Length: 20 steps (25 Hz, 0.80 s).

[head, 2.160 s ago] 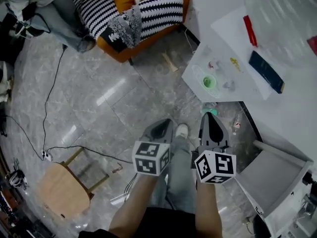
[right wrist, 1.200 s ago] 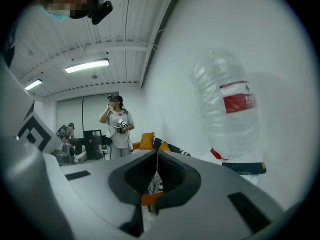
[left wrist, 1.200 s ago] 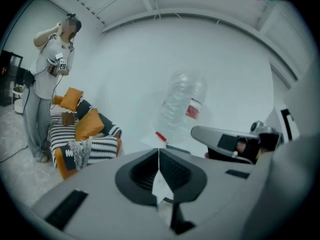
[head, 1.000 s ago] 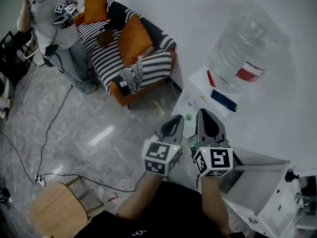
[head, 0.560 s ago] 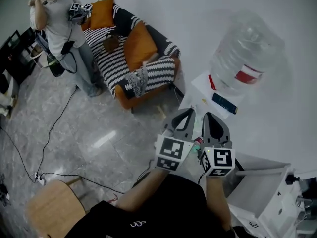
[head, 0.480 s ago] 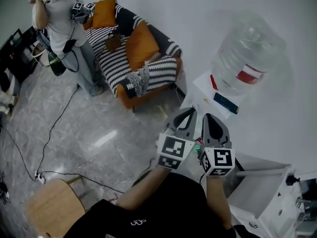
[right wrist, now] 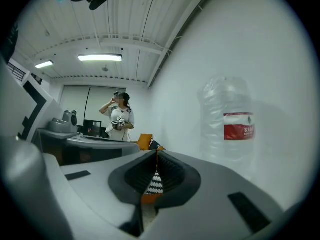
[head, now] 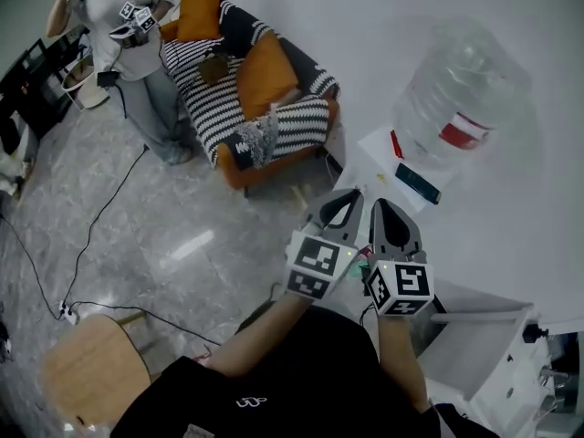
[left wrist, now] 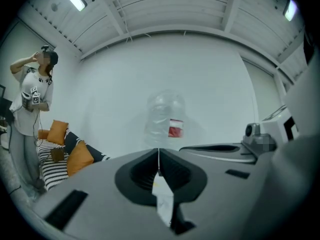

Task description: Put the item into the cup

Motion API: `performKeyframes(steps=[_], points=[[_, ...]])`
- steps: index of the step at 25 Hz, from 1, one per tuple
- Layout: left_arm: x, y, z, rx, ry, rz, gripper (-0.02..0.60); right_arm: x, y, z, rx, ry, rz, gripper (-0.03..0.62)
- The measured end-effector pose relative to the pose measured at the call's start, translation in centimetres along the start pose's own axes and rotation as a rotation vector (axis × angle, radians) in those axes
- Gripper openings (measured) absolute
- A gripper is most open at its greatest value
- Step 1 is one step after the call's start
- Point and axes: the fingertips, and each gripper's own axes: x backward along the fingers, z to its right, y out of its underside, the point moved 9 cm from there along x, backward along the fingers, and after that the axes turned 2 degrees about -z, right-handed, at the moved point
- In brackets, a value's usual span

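A grey marble floor (head: 155, 199) and a plain white wall (head: 365, 16) frame the room in the head view. Nearest the camera, a person in a black top holds both tools forward side by side. The left gripper (head: 350, 194) and the right gripper (head: 382, 204) are each closed, jaws pressed together at the tips with nothing between them, as each gripper's own view shows. Their marker cubes sit just beside each other above the person's forearms. Just past the tips lies a white bench (head: 372, 164), partly hidden by the grippers. It carries a red pen (head: 396, 144) and a dark blue flat object (head: 421, 183). The cup and the item cannot be made out in any view. A large clear water bottle (head: 465, 99) with a red label stands behind the bench against the wall. A round wooden stool (head: 91, 372) sits at the lower left, with a black cable (head: 96, 235) trailing across the floor. Farther off is a black-and-white striped sofa (head: 292, 121) with orange cushions (head: 269, 67). Beside it stands a second person (head: 137, 62) in a light top, holding another pair of marker-cubed grippers.
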Motion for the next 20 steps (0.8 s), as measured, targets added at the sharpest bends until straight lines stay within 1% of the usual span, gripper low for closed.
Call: performKeyframes(steps=[6, 9, 20], points=[[-0.1, 0.6, 0.4, -0.005, 0.019, -0.036, 0.014, 0.5, 0.5, 0.0, -0.048, -0.041, -0.008, 0.011], [0.0, 0.9, 0.8, -0.013, 0.028, -0.038, 0.014, 0.8, 0.4, 0.3, -0.050, -0.037, 0.004, 0.009], [-0.2, 1.5, 1.7, -0.006, 0.062, -0.052, 0.014, 1.5, 1.5, 0.6, -0.065, -0.028, -0.026, 0.009]])
